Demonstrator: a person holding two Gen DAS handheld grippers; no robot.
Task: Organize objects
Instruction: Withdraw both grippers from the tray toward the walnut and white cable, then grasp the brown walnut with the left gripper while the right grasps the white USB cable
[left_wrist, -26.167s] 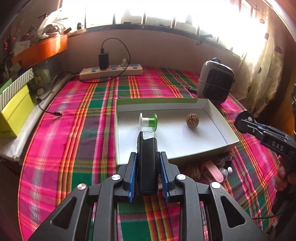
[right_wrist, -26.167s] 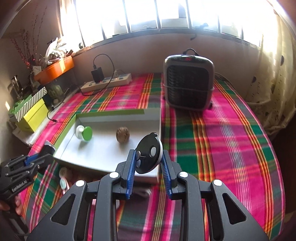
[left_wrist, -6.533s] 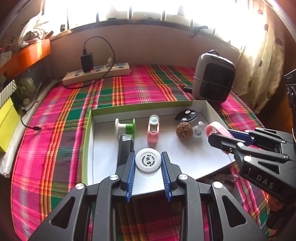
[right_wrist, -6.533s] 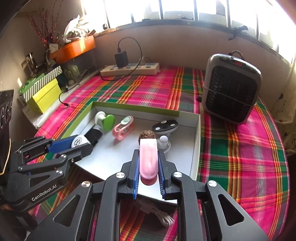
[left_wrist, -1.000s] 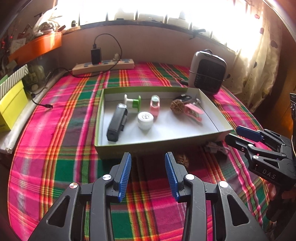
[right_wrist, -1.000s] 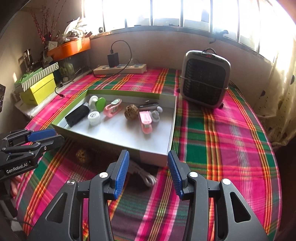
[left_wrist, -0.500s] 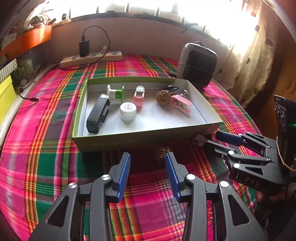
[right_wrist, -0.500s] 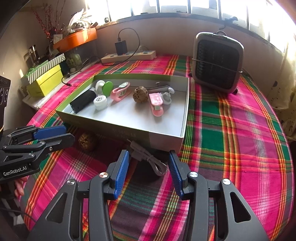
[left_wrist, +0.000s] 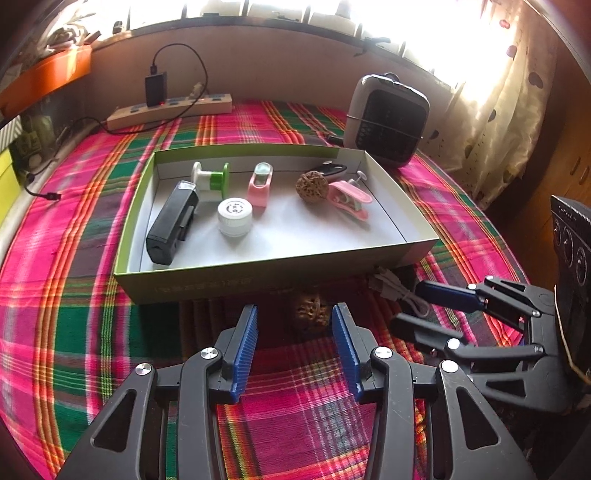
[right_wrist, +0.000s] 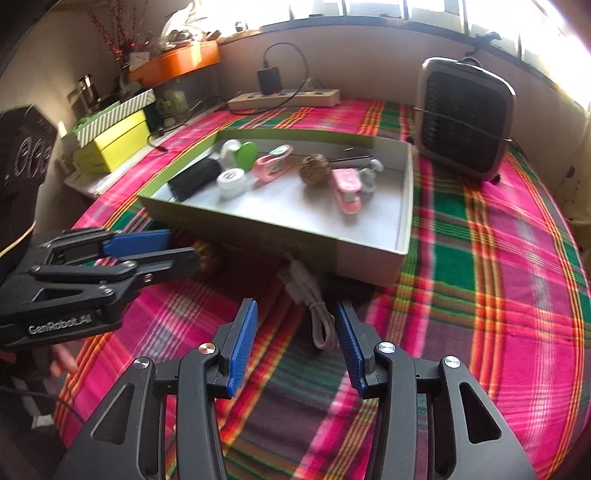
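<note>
Left gripper (left_wrist: 294, 334) jaws wider, around walnut (left_wrist: 311, 308)

box wall (left_wrist: 207, 284) blocks ahead | walnut (left_wrist: 312, 308), cable (right_wrist: 314, 306) beside it | cloth (right_wrist: 498, 295) right free

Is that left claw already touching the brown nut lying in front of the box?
Cannot tell. In the left wrist view the walnut sits just beyond the open left gripper; in the right wrist view its fingertips overlap the nut, hiding any gap.
</note>
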